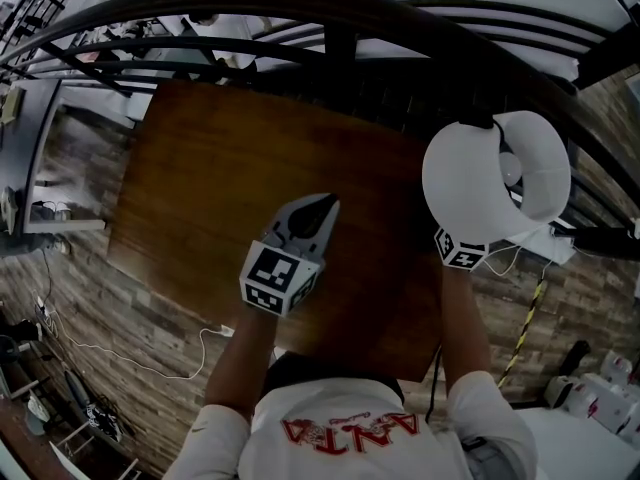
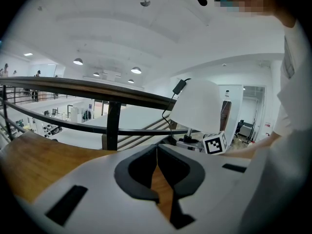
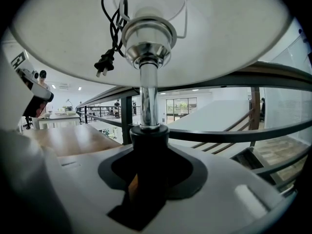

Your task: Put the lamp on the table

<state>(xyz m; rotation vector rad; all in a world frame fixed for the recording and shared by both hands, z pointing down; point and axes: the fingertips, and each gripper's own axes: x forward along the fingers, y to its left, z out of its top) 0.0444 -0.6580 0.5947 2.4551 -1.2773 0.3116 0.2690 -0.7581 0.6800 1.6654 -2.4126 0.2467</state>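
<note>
The lamp (image 1: pixel 495 178) has a white drum shade, a chrome stem (image 3: pixel 147 96) and a black lower collar (image 3: pixel 148 145). Its cord is coiled under the shade, with the plug (image 3: pixel 103 65) hanging free. My right gripper (image 3: pixel 146 169) is shut on the black collar and holds the lamp upright over the far right corner of the brown wooden table (image 1: pixel 230 178). The shade hides most of that gripper in the head view; only its marker cube (image 1: pixel 460 251) shows. My left gripper (image 1: pixel 325 206) hovers over the middle of the table, jaws shut and empty. The left gripper view shows the lamp (image 2: pixel 202 106) to its right.
A black metal railing (image 1: pixel 340 28) runs along the table's far side, close behind the lamp. A white cable (image 1: pixel 130 363) lies on the plank floor to the left. To the right of the table are a white box (image 1: pixel 555 246) and a yellow-black striped bar (image 1: pixel 525 328).
</note>
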